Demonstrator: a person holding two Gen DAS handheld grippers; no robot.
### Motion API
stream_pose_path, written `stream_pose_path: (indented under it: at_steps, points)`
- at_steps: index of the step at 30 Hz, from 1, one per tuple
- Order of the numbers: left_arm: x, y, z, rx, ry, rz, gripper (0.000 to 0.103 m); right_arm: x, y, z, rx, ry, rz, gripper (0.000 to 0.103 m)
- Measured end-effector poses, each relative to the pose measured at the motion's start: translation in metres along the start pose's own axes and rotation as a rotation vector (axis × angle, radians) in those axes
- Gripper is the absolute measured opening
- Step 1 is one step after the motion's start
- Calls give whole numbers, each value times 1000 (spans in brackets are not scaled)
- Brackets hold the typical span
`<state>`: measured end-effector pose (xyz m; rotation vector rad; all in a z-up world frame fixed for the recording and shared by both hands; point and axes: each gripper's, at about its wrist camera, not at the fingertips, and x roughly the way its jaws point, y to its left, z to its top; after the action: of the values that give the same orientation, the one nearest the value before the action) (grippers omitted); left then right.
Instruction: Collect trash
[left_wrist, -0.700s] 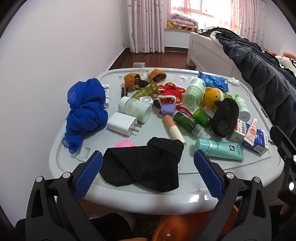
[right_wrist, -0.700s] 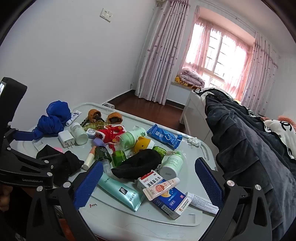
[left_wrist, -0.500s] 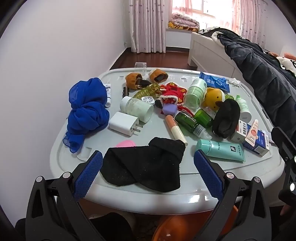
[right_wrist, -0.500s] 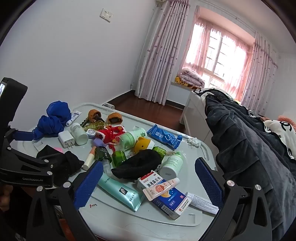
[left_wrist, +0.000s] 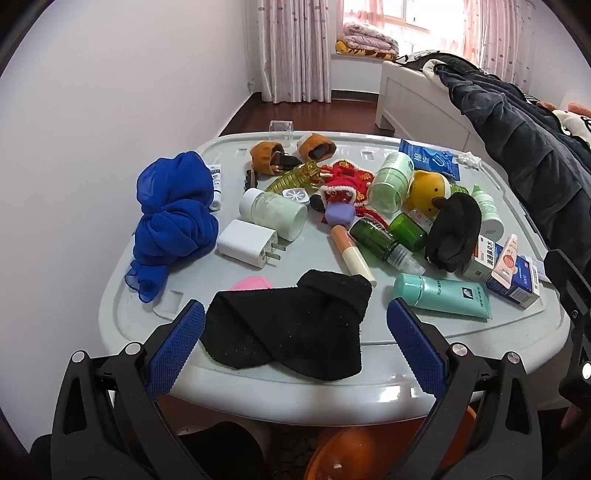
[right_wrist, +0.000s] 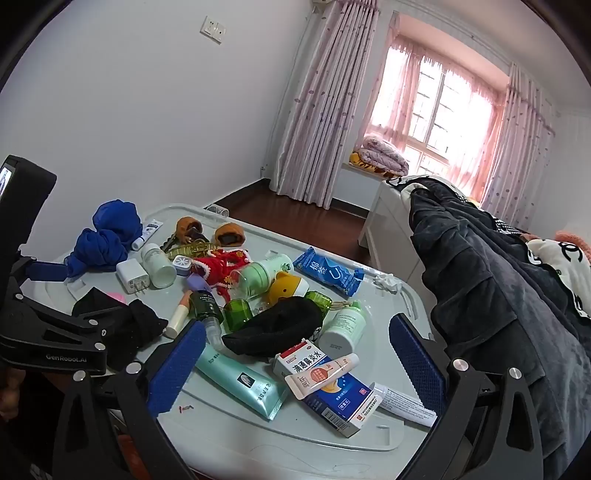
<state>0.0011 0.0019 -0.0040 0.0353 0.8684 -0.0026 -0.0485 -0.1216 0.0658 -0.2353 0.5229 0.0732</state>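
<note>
A grey plastic lid (left_wrist: 122, 306) serves as a table and is covered with clutter. My left gripper (left_wrist: 295, 343) is open and empty, hovering just before the near edge, its fingers either side of a black sock (left_wrist: 291, 332). My right gripper (right_wrist: 295, 365) is open and empty above the lid's right part, over a teal tube (right_wrist: 240, 380), a blue medicine box (right_wrist: 332, 391) and a small ointment tube (right_wrist: 321, 373). A crumpled white tissue (right_wrist: 386, 282) and a blue wrapper pack (right_wrist: 328, 271) lie at the far side. The tissue also shows in the left wrist view (left_wrist: 469, 158).
On the lid lie a blue scarf (left_wrist: 173, 218), a white charger (left_wrist: 247, 247), pale jars (left_wrist: 273, 214), green bottles (left_wrist: 388, 236), a red knitted toy (left_wrist: 343, 181), a yellow duck (left_wrist: 428, 192) and a black cloth (left_wrist: 454, 229). A bed with a dark coat (right_wrist: 498, 295) stands right. An orange bin (left_wrist: 369, 454) sits below the lid.
The left wrist view has shifted very slightly towards the lid; the right gripper has held still. No object has moved.
</note>
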Motion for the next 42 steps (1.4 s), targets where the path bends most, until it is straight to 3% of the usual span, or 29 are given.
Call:
stream_pose_path:
  at_steps: [42]
  points:
    - [1,0,0,0,5,7,96,0,-1,0,-2,-1,-2,98]
